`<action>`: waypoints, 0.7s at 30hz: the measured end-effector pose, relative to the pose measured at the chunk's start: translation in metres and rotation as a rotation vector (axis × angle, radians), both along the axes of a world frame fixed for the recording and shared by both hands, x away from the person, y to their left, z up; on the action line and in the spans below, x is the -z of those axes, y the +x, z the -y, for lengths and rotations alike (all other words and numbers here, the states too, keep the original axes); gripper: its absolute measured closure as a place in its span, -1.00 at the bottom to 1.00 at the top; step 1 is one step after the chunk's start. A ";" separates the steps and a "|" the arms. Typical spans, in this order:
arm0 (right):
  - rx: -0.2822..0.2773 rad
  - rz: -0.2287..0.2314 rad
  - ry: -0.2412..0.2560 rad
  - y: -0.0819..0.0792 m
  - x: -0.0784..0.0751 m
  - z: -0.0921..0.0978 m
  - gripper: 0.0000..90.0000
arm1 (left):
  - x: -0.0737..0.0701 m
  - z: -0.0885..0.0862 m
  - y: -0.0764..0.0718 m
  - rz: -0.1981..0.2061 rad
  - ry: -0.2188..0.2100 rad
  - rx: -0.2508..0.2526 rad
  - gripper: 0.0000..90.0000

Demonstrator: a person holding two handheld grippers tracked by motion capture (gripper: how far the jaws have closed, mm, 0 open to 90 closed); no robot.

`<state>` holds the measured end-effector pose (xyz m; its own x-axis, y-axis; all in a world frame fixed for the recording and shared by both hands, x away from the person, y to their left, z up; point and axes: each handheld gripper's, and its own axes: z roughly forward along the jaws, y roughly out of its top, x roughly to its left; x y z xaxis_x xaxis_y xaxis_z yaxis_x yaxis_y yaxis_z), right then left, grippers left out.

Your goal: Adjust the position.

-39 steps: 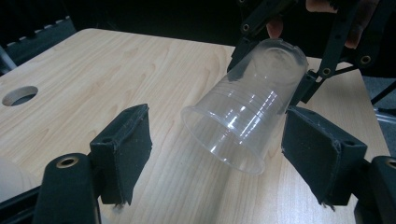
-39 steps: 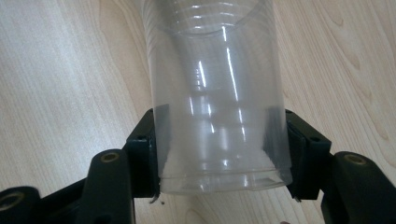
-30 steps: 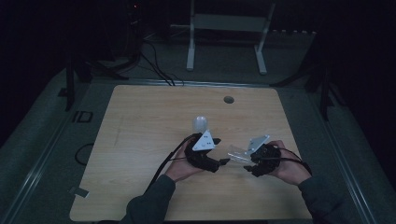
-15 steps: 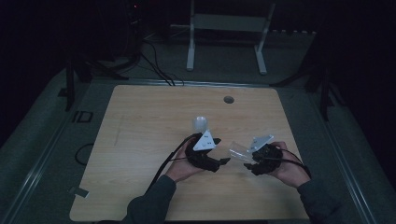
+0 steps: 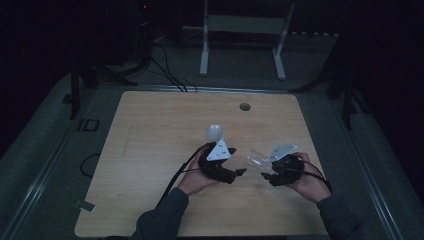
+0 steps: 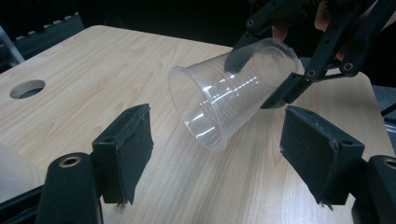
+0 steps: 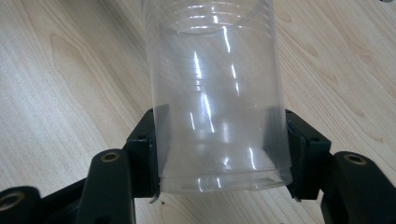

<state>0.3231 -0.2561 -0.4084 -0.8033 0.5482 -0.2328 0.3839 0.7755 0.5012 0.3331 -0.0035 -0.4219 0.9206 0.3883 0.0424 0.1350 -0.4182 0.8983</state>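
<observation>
since a second ago little has shifted: both hands stay low over the near half of the pale wooden table (image 5: 150, 135), the grippers facing each other. the right gripper (image 7: 223, 154) is clamped on the base end of a clear ribbed plastic cup (image 7: 215, 88), one jaw pressed to each side of the wall. the cup is held off the table, tilted, its open mouth pointing at the left gripper (image 6: 217, 154). that gripper's jaws stand wide apart and hold nothing, the cup's rim just beyond and between them. a whitish rounded object (image 5: 214, 132) sits on the table just behind the left gripper.
</observation>
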 end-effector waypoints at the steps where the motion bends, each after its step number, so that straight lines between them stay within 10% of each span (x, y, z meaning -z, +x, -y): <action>1: 0.006 0.001 0.004 0.000 0.000 0.000 -0.08 | 0.000 0.000 0.000 0.000 0.000 0.000 -0.45; 21: 0.075 0.039 0.084 -0.005 0.008 0.007 -0.08 | 0.001 0.003 -0.002 0.001 -0.002 -0.002 -0.45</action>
